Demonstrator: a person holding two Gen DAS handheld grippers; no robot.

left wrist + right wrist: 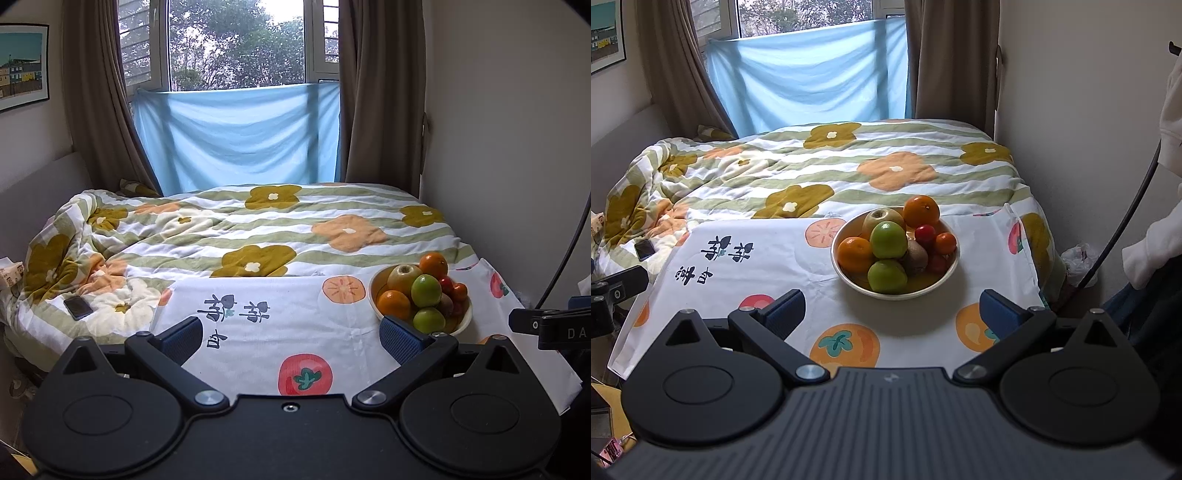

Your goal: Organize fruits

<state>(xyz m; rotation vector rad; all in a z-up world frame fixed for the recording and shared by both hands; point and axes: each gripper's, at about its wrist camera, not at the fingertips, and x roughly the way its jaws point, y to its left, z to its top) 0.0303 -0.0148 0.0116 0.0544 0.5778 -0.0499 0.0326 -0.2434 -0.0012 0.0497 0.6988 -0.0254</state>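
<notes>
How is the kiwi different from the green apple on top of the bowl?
The kiwi is brown and dull; the green apple is bright green and shiny. The kiwi looks smaller than the apple. The kiwi sits low in the bowl, partly hidden behind other fruit, while the apple rests high on the pile in plain view. Both are roundish fruits in the same bowl, and neither claw touches them.

Small bedroom, daylit: bed (258, 229) under flowered quilt, window (236, 44) with brown curtains (92, 92), blue sheet (236, 140) across its lower half, framed picture (22, 66) on pale wall.
</notes>
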